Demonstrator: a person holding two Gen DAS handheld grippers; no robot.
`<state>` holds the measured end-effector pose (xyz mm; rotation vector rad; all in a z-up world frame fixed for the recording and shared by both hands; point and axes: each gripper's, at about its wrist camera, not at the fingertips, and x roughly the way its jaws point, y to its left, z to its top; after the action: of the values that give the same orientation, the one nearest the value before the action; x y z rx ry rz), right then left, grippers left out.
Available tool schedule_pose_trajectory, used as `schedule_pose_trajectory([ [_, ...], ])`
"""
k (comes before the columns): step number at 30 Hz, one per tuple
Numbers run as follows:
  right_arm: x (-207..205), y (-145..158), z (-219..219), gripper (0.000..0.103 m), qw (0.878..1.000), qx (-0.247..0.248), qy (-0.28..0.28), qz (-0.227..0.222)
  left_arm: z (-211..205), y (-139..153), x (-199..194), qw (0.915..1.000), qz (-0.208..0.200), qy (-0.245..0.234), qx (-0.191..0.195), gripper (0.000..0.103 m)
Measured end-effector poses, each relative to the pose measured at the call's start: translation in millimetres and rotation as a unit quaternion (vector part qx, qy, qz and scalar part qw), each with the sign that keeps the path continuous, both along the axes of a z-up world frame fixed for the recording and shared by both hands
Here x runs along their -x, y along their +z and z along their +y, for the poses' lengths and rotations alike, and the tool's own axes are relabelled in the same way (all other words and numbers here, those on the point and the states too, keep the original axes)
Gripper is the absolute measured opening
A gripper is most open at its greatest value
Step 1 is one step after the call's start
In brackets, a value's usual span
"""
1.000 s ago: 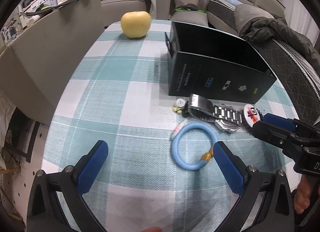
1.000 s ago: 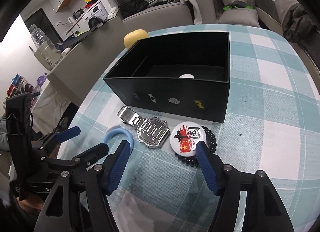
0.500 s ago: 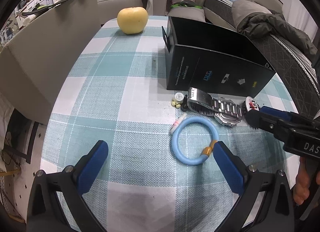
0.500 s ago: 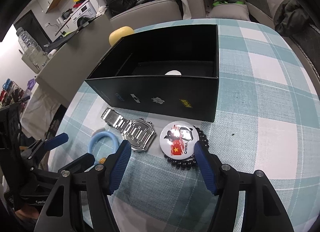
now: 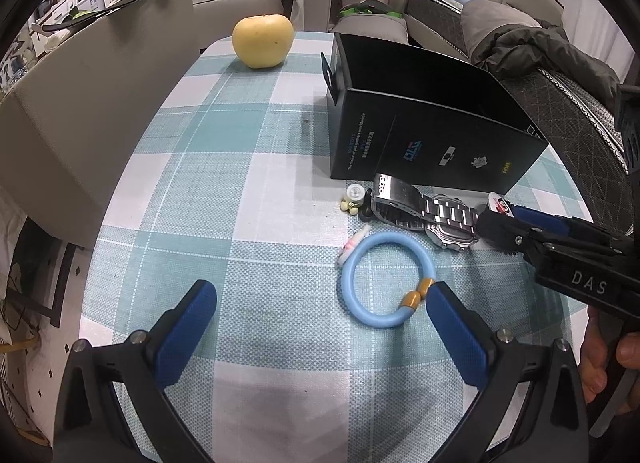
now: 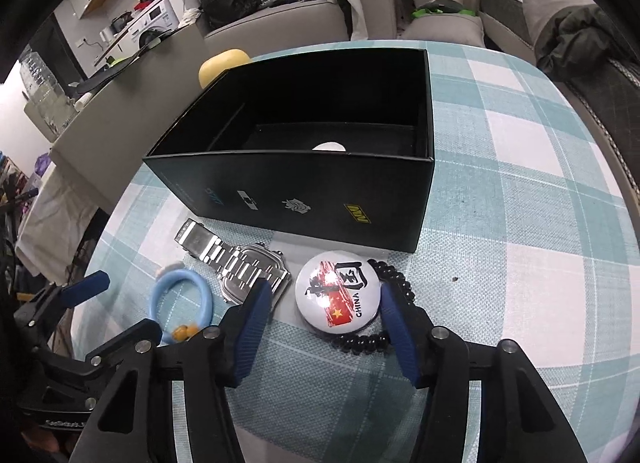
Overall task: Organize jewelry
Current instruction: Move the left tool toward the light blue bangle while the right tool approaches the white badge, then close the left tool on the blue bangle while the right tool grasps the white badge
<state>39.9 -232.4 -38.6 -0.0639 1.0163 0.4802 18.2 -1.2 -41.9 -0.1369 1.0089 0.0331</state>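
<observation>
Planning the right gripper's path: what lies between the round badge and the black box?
Right wrist view: only bare checked tablecloth between the badge and the black box; the steel watch lies off left.

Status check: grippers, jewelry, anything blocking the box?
Both grippers open, holding nothing. Right gripper straddles the round badge on the bead bracelet. Left gripper near the blue ring. Watch beside the black box; its top open.

A shiny steel watch and glossy round badge lie on woven checked cloth beside a matt cardboard box.
</observation>
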Motion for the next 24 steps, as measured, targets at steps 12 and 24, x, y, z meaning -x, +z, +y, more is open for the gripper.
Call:
schedule_pose_trajectory([
  [12,17.3,21.5,-11.2,0.042,0.998,-0.055,0.012,-0.02,-0.9,-4.3,-2.7,1.0,0.003,-0.005,0.004,0.102],
  [24,17.0,31.2,-31.7,0.042,0.997,-0.079,-0.005,-0.018,-25.9,-13.4,-8.5,0.9982,0.003,-0.05,-0.033,0.095],
])
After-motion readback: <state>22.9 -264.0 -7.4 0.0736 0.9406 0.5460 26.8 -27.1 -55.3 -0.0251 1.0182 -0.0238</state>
